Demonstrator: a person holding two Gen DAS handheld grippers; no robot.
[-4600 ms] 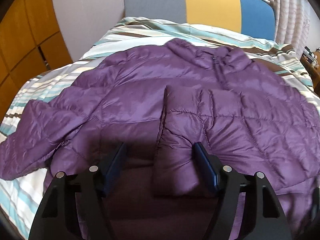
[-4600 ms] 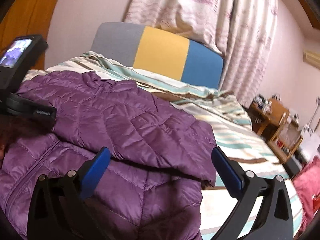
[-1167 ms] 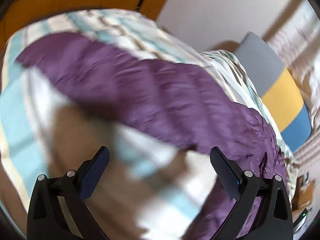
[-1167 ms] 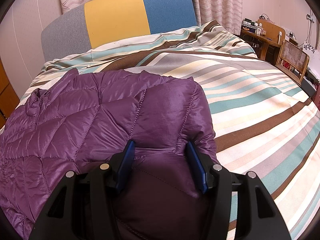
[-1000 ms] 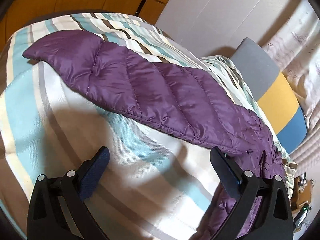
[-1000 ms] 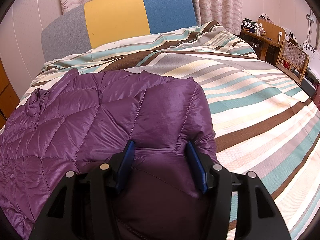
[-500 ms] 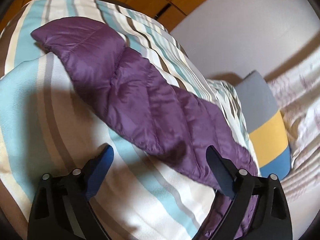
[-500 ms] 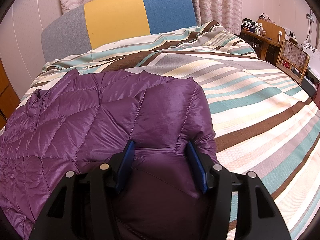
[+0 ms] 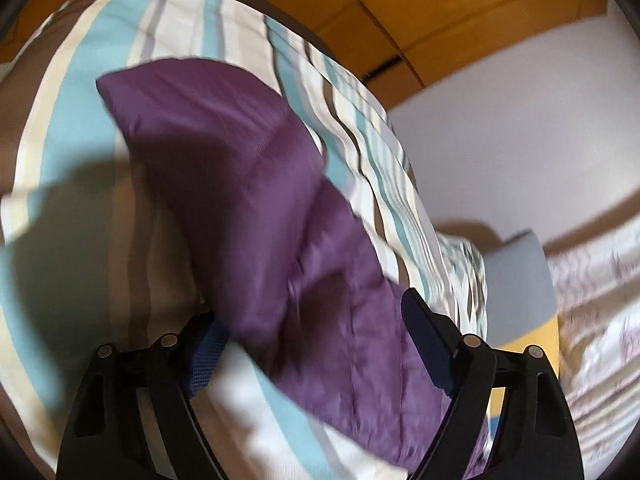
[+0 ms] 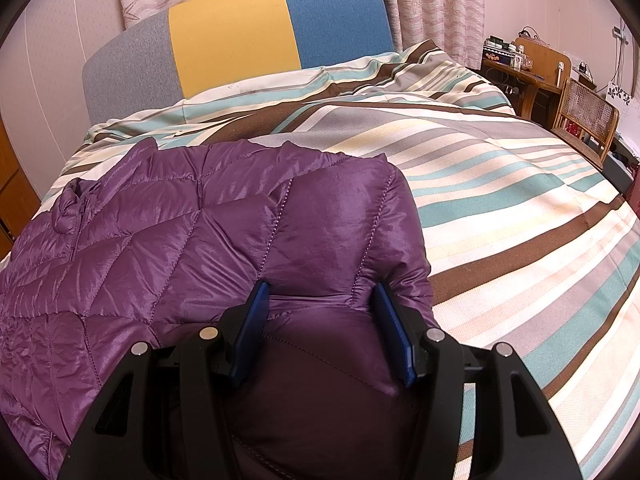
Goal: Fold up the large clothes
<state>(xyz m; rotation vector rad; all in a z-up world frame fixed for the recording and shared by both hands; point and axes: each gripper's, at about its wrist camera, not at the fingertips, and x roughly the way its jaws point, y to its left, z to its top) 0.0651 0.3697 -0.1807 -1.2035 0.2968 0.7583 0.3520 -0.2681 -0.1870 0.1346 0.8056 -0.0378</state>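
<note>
A purple quilted puffer jacket (image 10: 168,240) lies on a striped bed. In the right wrist view my right gripper (image 10: 320,316) is shut on a thick fold of the jacket at its near right edge. In the left wrist view the jacket's left sleeve (image 9: 256,200) stretches out over the striped bedcover (image 9: 72,128). My left gripper (image 9: 312,344) is open with the sleeve lying between its two fingers; the picture is blurred.
The grey, yellow and blue headboard (image 10: 240,48) stands at the far end of the bed. A wooden desk (image 10: 524,68) and a cane chair (image 10: 588,120) stand at the right of the bed. Orange wooden cupboards (image 9: 400,12) line the left wall.
My left gripper has moved in over the left sleeve, so the sleeve now lies between its fingers, and the jaws have narrowed a little. My right gripper has not moved.
</note>
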